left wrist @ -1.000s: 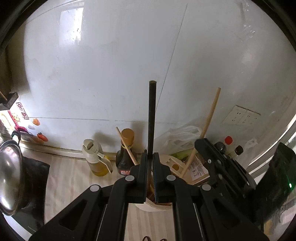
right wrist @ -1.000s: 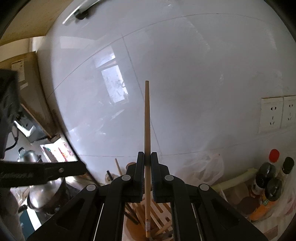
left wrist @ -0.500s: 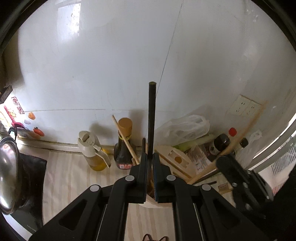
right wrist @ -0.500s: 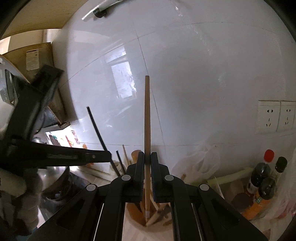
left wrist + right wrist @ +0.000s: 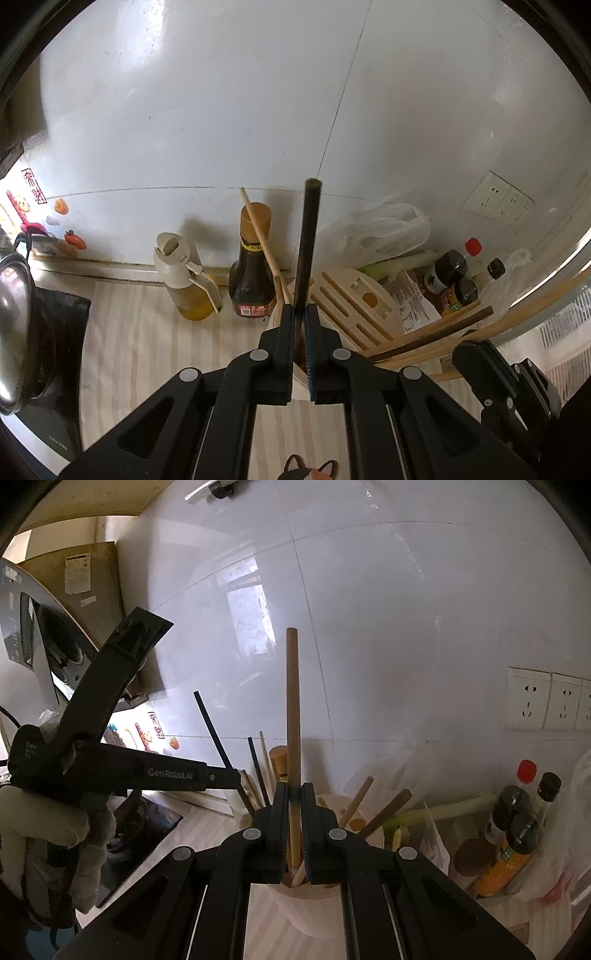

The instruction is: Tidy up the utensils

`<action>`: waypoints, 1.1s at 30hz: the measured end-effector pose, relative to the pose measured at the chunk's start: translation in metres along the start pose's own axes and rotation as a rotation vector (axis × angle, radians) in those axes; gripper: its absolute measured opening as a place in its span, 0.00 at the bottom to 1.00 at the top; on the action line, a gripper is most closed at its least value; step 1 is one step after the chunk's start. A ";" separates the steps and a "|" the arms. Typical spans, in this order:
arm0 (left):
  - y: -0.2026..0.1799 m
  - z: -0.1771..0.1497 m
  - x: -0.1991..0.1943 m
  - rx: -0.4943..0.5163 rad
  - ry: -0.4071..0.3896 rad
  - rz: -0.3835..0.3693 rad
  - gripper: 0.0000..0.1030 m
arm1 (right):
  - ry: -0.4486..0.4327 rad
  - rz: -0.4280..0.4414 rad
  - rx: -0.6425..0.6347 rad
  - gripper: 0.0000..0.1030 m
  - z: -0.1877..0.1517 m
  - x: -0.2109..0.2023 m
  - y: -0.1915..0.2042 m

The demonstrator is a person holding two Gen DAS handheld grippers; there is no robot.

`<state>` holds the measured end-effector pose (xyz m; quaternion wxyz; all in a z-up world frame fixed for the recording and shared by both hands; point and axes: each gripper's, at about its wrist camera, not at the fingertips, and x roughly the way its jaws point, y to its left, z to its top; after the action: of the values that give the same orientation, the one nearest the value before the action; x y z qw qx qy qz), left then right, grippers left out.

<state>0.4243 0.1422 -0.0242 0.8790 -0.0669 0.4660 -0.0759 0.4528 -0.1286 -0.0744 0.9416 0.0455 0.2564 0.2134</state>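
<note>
At frame centre the left gripper [image 5: 302,314] clamps a black chopstick [image 5: 308,243] and the right gripper [image 5: 294,794] a wooden chopstick [image 5: 292,716], both upright over the holder [image 5: 314,912] at lower centre.

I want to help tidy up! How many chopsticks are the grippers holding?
2. A black chopstick is pinched in the left gripper, a wooden chopstick in the right gripper. More stand in the cup, some probably hidden.

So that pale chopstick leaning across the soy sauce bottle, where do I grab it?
Grip the pale chopstick on its bare upper shaft, coming from above with fingers either side. It leans up and left out of the holder, its lower end hidden there.
</note>
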 end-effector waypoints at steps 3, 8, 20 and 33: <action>-0.001 -0.002 -0.005 -0.016 0.003 -0.005 0.05 | 0.014 -0.009 -0.002 0.07 0.003 -0.003 0.004; -0.005 -0.003 -0.032 -0.020 -0.059 0.017 0.26 | -0.002 -0.019 0.022 0.42 0.013 -0.024 0.006; -0.008 -0.054 -0.090 0.015 -0.264 0.255 1.00 | 0.158 -0.269 0.059 1.00 0.001 -0.059 -0.008; -0.024 -0.122 -0.103 -0.028 -0.247 0.316 1.00 | 0.183 -0.385 0.014 1.00 -0.012 -0.090 -0.012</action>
<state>0.2648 0.1329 -0.0044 0.9294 -0.0141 0.3604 0.0781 0.3813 -0.1777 -0.0449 0.9374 -0.0175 0.3463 0.0312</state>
